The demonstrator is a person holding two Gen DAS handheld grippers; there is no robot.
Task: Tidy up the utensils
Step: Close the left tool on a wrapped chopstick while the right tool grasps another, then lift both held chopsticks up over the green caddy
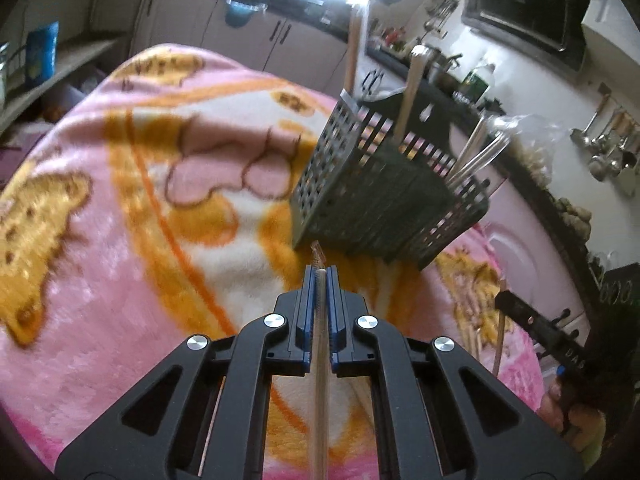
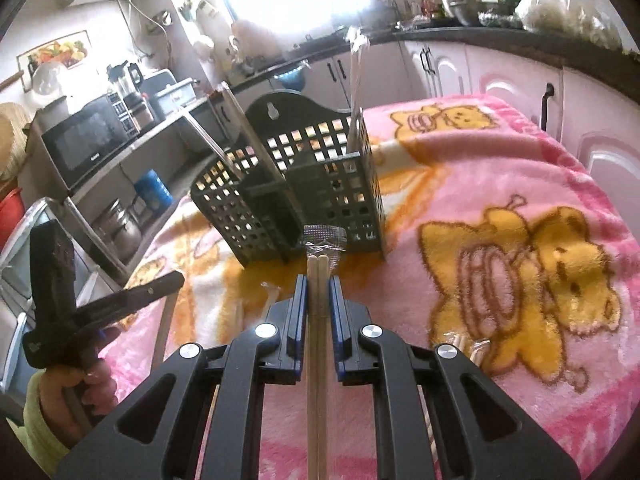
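With several utensils already upright in the caddy [image 2: 304, 184] on the blanketed surface [image 2: 520, 184], each hand-held gripper, left [image 1: 320, 276] and right [image 2: 318, 280], is clamped on wrapped chopsticks [image 2: 318, 320] not yet inserted, and more lie loose [image 2: 464, 346].

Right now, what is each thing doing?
Left tool: shut on a wrapped chopstick pair.
Right tool: shut on wooden chopsticks.
Caddy: upright on the blanket, utensils standing inside.
Loose chopsticks: lying on the blanket.
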